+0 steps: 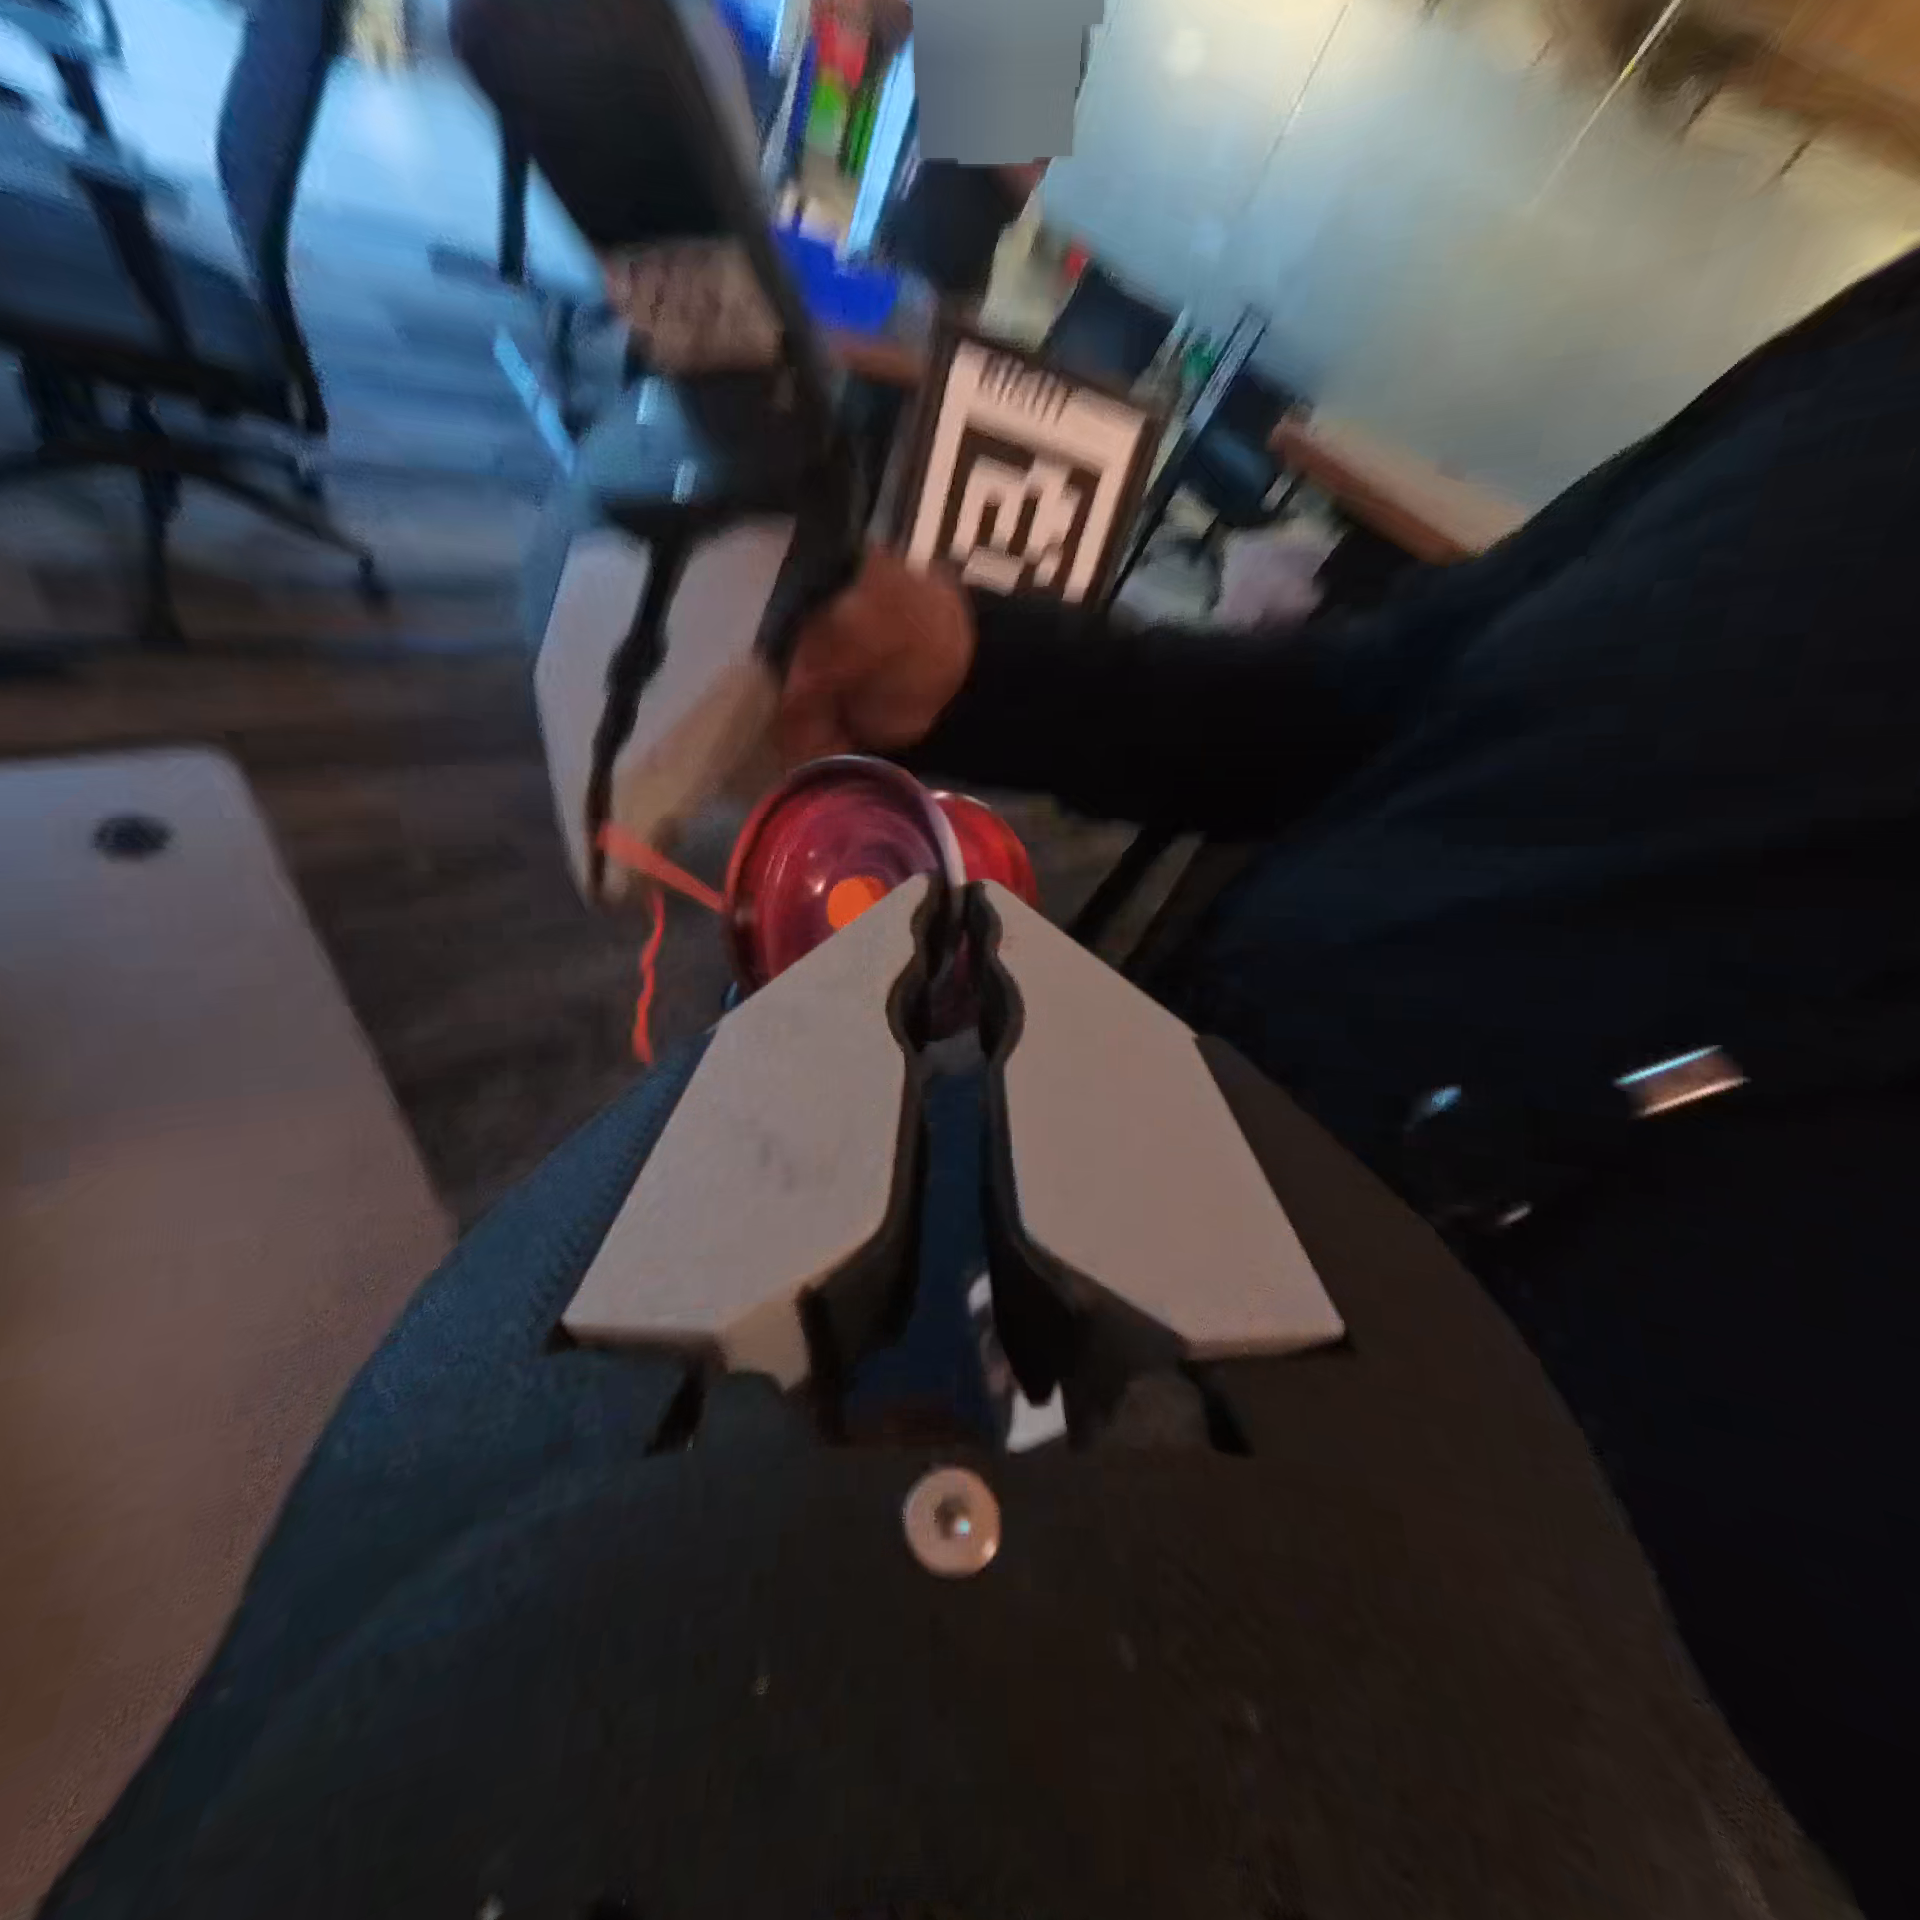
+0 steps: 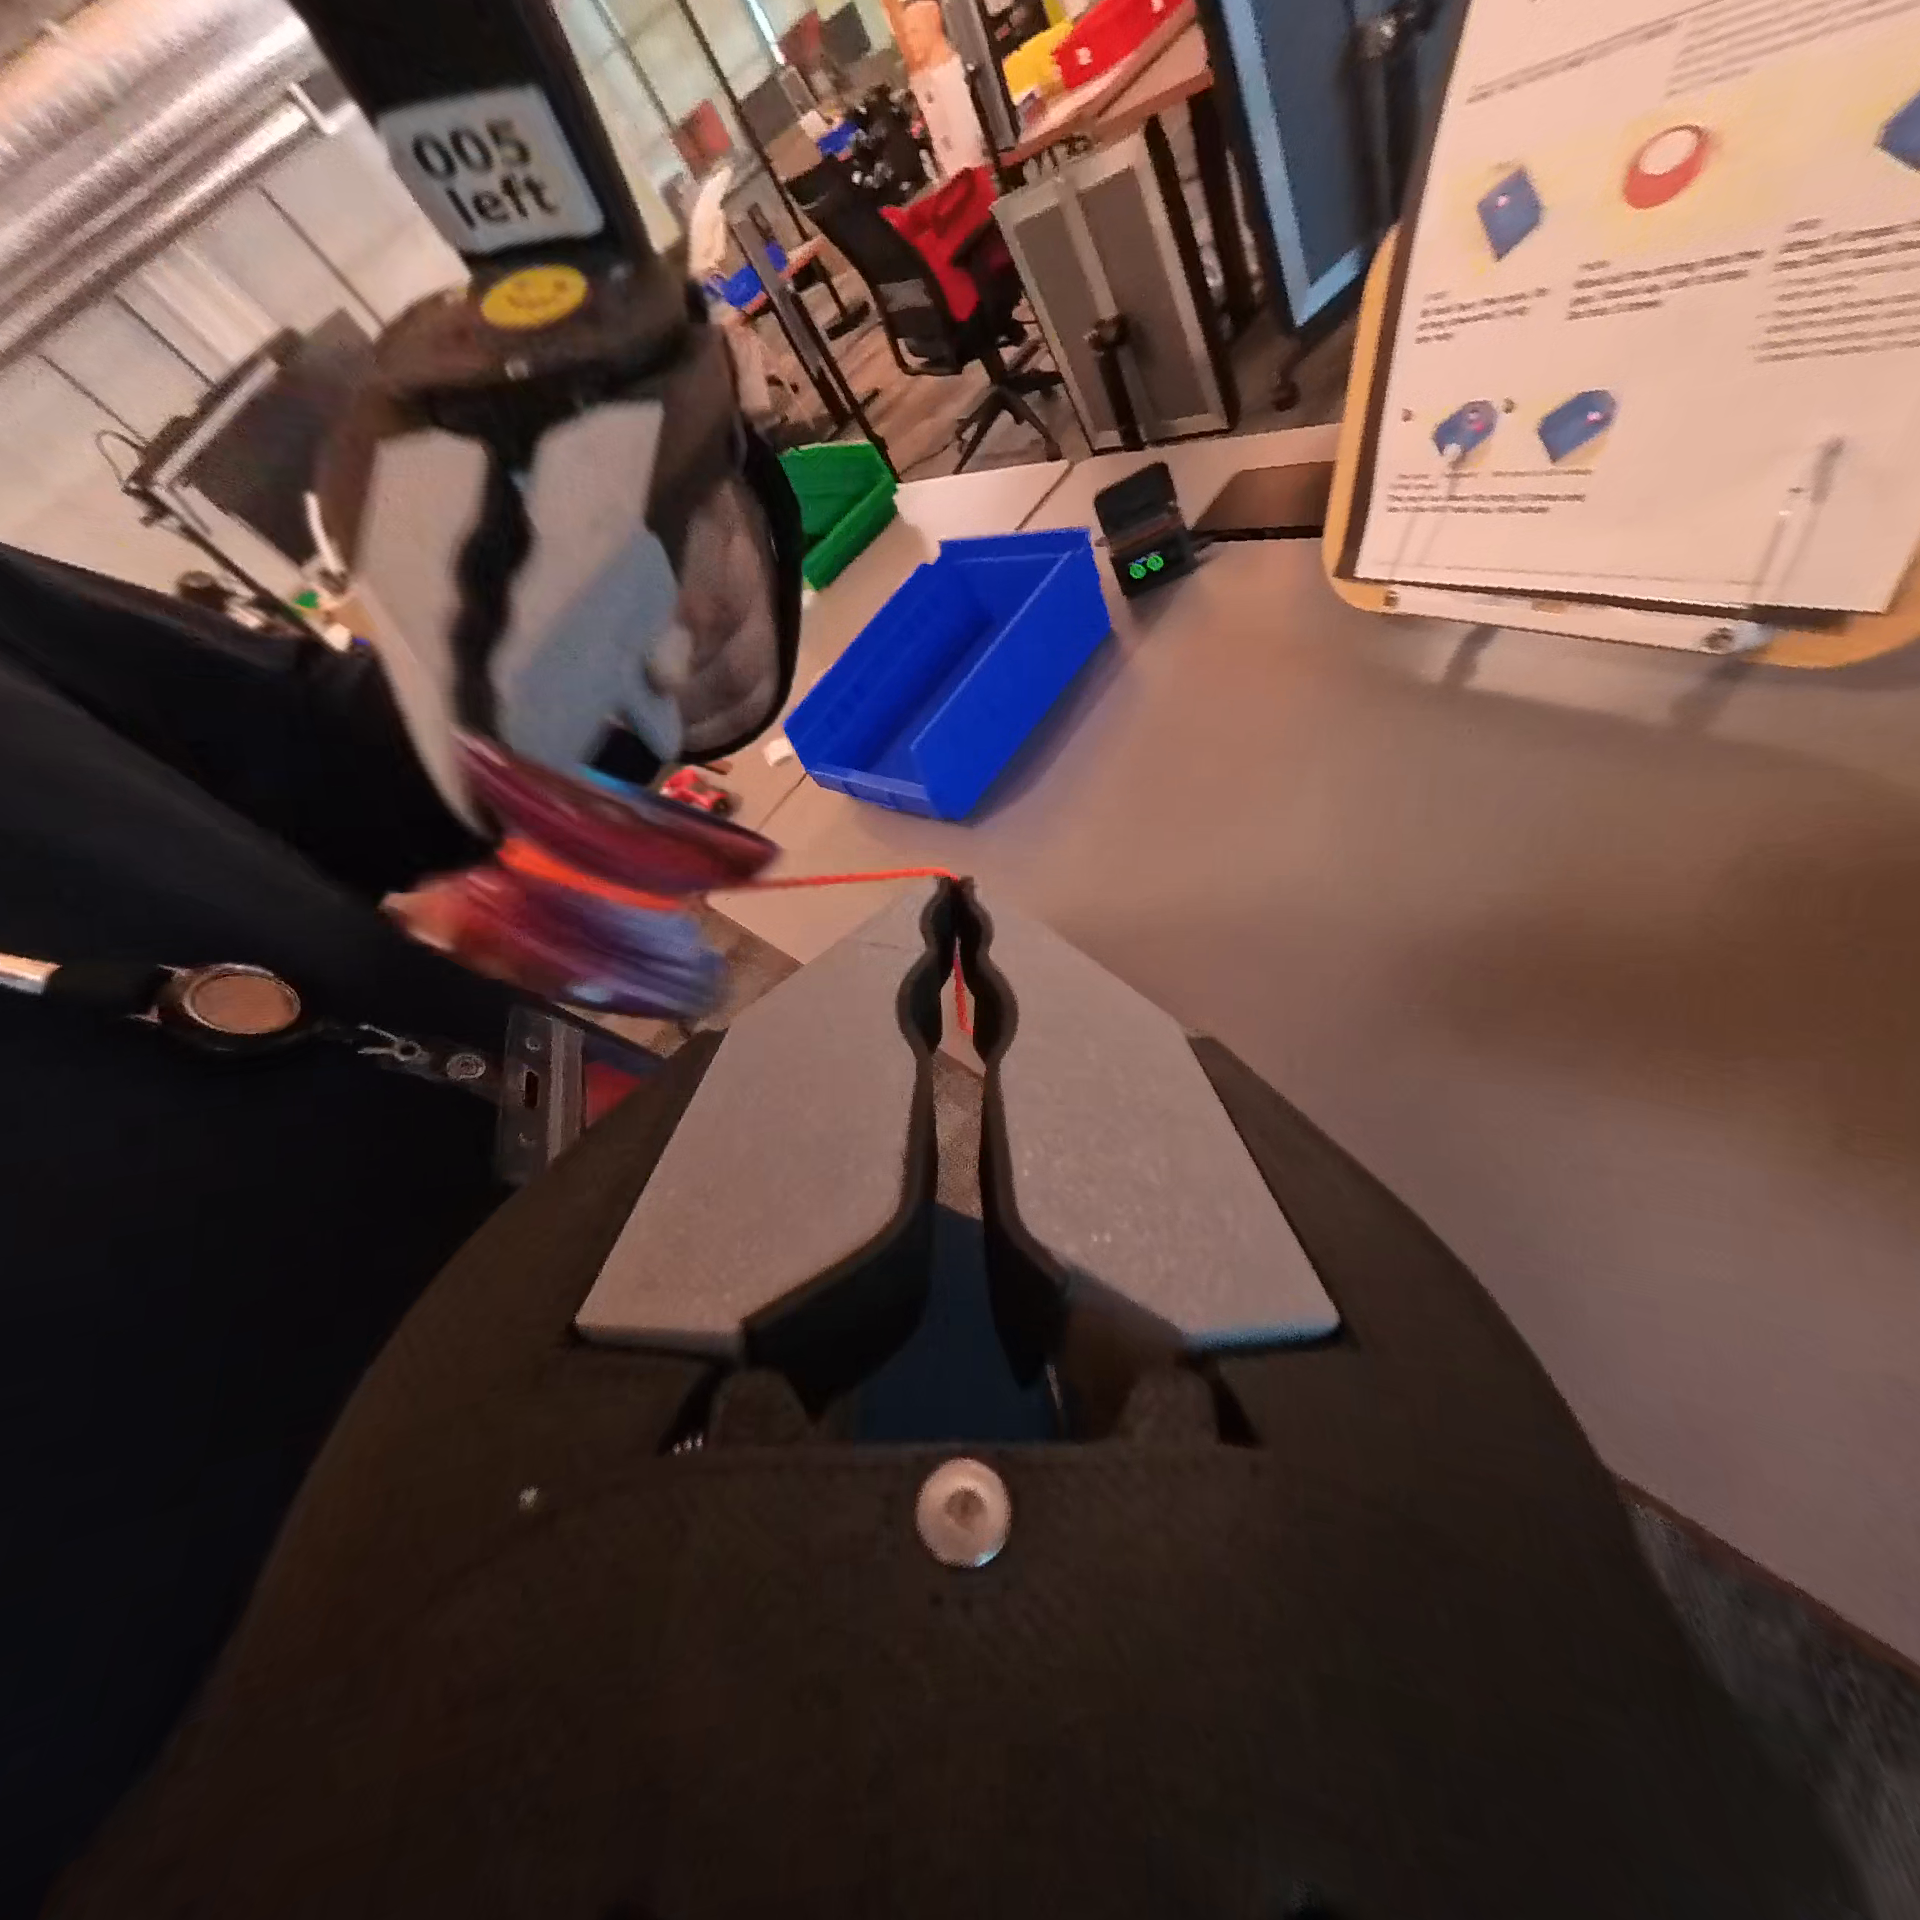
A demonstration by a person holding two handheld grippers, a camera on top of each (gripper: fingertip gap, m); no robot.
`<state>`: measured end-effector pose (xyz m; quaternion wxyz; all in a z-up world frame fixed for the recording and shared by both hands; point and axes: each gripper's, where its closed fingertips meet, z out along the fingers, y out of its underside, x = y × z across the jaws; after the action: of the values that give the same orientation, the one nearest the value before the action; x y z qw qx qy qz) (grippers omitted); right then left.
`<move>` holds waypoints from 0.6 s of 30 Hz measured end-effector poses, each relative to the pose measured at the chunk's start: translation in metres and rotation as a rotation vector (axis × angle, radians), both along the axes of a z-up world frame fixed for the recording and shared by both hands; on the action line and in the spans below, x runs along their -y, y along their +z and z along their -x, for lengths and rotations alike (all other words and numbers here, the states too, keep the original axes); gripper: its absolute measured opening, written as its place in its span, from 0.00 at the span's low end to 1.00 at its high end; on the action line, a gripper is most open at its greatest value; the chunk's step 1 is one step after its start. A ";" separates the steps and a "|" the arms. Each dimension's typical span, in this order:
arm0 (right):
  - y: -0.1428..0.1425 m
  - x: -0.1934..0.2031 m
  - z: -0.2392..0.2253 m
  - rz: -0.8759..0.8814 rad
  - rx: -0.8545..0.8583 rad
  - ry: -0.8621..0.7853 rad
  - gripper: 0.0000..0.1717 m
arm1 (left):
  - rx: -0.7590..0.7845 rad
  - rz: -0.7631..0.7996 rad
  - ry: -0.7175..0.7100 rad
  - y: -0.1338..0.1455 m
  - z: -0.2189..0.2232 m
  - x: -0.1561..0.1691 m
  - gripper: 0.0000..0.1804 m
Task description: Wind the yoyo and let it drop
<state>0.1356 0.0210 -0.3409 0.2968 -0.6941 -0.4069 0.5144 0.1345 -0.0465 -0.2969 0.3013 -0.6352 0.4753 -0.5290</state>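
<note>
Closest to the lens in the right wrist view, the right gripper (image 2: 957,914) is seen with its fingers (image 2: 831,1091) closed to a slit on the orange string (image 2: 842,879), which is drawn taut leftward to the red yoyo (image 2: 613,831). The yoyo is held off the surface (image 2: 1351,831), at the left of that view, its rim pinched between the nearly closed fingers (image 1: 810,1122) of the left gripper (image 1: 951,904); a loose length of string is seen hanging beside it. A snag or uneven winding is judged likely if the taut string is pulled off the groove line, and the thin rim could be levered out of the left fingers by that pull. A blue bin (image 2: 956,665) is seen farther right on the surface
</note>
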 end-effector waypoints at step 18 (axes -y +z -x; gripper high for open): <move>0.012 0.030 0.013 0.366 -0.363 -0.060 0.00 | -0.125 -0.471 0.555 -0.011 -0.018 -0.064 0.00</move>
<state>0.1225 -0.0094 -0.3285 0.2494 -0.6442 -0.2265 0.6867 0.1524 0.0176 -0.3080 0.5418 -0.6843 0.4110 -0.2631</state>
